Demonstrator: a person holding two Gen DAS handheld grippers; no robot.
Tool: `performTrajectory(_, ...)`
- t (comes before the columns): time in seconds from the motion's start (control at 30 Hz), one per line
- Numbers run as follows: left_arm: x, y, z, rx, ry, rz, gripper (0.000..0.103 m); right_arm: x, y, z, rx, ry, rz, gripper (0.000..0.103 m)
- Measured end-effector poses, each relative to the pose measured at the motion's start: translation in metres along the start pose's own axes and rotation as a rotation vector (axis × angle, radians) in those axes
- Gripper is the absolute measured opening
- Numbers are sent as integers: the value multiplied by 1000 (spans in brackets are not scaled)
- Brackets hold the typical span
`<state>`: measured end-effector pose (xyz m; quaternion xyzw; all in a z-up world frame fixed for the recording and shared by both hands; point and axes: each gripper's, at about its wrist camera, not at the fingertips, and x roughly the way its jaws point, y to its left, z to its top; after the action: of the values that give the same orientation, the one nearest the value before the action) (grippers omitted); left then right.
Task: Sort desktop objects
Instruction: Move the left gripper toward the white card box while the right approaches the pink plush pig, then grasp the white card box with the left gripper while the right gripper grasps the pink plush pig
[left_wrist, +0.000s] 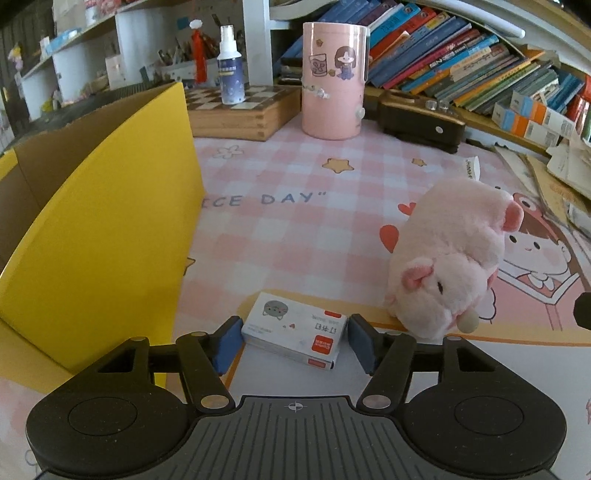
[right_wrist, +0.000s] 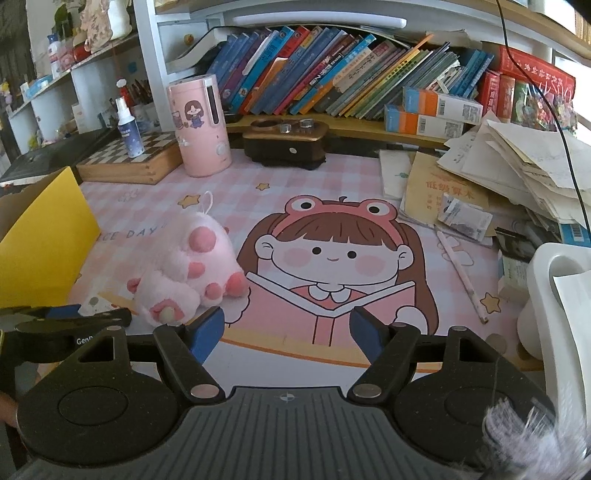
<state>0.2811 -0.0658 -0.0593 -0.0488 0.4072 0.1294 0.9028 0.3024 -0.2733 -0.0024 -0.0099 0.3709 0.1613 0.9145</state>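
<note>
Two wide-spread fingers of the left gripper (left_wrist: 293, 341) straddle the staple box (left_wrist: 295, 334); next: close, lift into yellow box (left_wrist: 99, 236); right gripper (right_wrist: 286, 334) wide, empty.

- The staple box (left_wrist: 295, 338) lies on the desk (left_wrist: 295, 229) between the left gripper (left_wrist: 293, 341) jaws.
- The plush toy (left_wrist: 448, 258) lies just right of it.
- The cardboard box (left_wrist: 99, 236) stands to its left.
- Behind, the cylinder container (left_wrist: 334, 79) stands right of the chessboard box (left_wrist: 240, 110).
</note>
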Motion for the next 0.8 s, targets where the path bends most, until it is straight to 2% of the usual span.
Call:
performTrajectory(0.13,-5,3,-1,-13,-14,-14,59,2,4,3,-14,-8,19,77)
performTrajectory(0.43,-32,0,-14,59,-22,-60,59,23,26,17,-16,-6,121,87)
performTrajectory(0.53,-38,-1,-17,79,-24,-61,59,35,36,27,-32,0,144,98)
performTrajectory(0.67,-41,3,-18,72,-21,-57,59,55,48,36,-58,21,181,100)
performTrajectory(0.8,-43,4,-20,67,-18,-50,59,78,52,40,-31,68,195,100)
